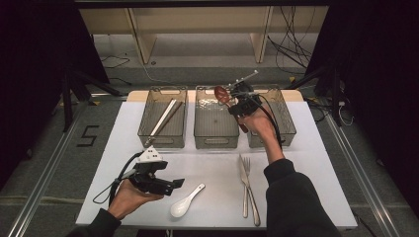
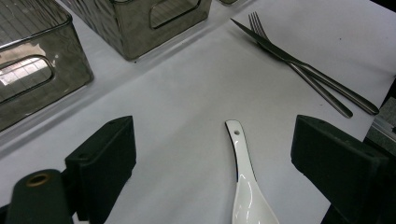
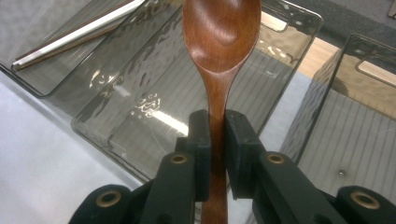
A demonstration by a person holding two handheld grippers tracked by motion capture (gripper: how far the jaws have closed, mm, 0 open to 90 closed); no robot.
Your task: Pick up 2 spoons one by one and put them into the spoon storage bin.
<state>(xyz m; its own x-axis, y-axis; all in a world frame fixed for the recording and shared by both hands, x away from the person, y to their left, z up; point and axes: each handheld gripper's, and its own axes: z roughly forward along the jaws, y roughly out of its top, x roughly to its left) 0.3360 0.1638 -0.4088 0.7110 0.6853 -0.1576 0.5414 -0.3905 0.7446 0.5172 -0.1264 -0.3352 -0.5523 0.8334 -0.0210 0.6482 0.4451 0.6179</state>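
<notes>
The right claw (image 3: 215,135) is clamped on the wooden spoon (image 3: 219,42) at its neck; it looks light, stiff, not slippery. The left claw (image 2: 212,154) stands apart around the white spoon (image 2: 245,186), probably fragile.

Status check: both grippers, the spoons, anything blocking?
Right gripper shut on brown wooden spoon, above middle clear bin. Left gripper open, white ceramic spoon between jaws, untouched. Nothing blocking.

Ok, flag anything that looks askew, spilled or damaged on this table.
Nothing stands out. The knife and fork lie crossed on the white mat, and the white spoon lies at an angle, waiting. No spills or visible damage.
</notes>
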